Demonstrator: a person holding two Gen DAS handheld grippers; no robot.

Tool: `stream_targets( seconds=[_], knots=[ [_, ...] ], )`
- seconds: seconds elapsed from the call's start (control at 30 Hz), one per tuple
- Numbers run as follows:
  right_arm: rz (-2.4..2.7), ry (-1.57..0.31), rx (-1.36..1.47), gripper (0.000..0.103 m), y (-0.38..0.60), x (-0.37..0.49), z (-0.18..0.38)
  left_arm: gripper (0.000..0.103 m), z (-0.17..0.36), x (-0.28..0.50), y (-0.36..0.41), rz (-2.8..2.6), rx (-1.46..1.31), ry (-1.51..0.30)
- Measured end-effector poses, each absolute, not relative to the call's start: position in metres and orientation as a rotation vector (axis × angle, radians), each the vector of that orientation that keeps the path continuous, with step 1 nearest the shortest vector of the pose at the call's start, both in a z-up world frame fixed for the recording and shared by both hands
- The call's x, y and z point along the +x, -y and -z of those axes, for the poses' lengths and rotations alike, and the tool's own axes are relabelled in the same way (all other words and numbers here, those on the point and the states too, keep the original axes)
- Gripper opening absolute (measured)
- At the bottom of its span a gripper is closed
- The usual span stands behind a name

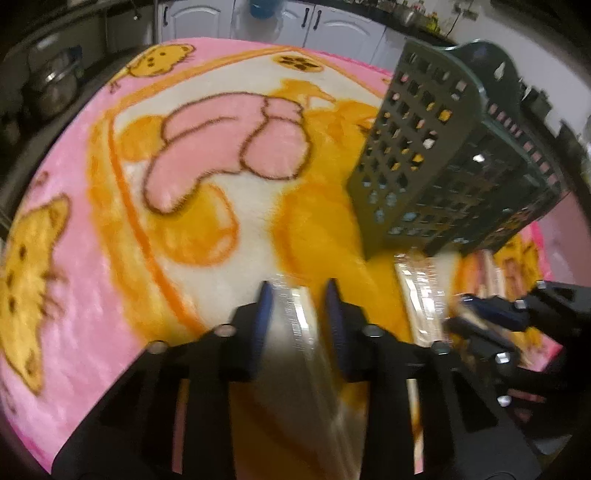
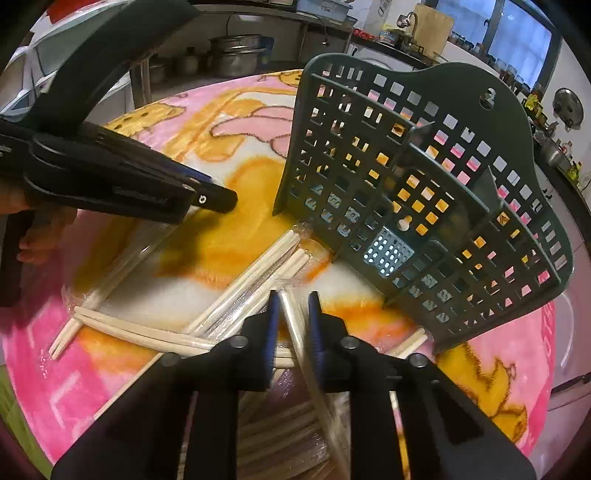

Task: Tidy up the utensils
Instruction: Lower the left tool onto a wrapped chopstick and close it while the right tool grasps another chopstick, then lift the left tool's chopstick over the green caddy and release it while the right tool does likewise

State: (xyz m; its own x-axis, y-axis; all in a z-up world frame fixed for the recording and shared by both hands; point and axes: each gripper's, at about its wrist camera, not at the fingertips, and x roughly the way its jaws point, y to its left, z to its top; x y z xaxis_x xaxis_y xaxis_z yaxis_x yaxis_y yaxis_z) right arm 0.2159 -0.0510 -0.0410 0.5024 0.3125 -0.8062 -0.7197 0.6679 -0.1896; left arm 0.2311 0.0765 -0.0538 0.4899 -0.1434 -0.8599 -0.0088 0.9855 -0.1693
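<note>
A dark green perforated utensil basket (image 1: 454, 147) (image 2: 417, 199) stands on a pink and orange blanket (image 1: 110, 206). My left gripper (image 1: 299, 291) is shut on a clear-wrapped pack of chopsticks (image 1: 299, 332), held above the blanket left of the basket. My right gripper (image 2: 292, 301) is shut on another wrapped chopstick pack (image 2: 295, 325) just in front of the basket. Several more wrapped chopstick packs (image 2: 255, 273) lie on the blanket. One pack (image 1: 421, 295) lies below the basket in the left wrist view.
The left gripper (image 2: 207, 195) shows at the left of the right wrist view, and the right gripper (image 1: 491, 317) at the right edge of the left wrist view. Steel pots (image 2: 232, 55) and white cabinets (image 1: 332, 18) stand beyond the table.
</note>
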Motion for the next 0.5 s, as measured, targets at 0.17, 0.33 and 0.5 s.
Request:
stream_targets(
  seconds=[0.17,0.33,0.5],
  knots=[
    [-0.655,-0.815,-0.501,0.009,0.064,0.216,0.028,0.006,0.048,0.235,-0.078,0.089,-0.146,-1.060],
    [-0.651,-0.781,-0.438,0.007,0.082,0.212,0.007,0.004,0.034,0.228,-0.073,0.133,-0.154,-1.022],
    [-0.638,-0.719,-0.365,0.006,0.105,0.201,-0.021,0.003,-0.010,0.210,-0.071,0.183,-0.180,-0.899]
  ],
)
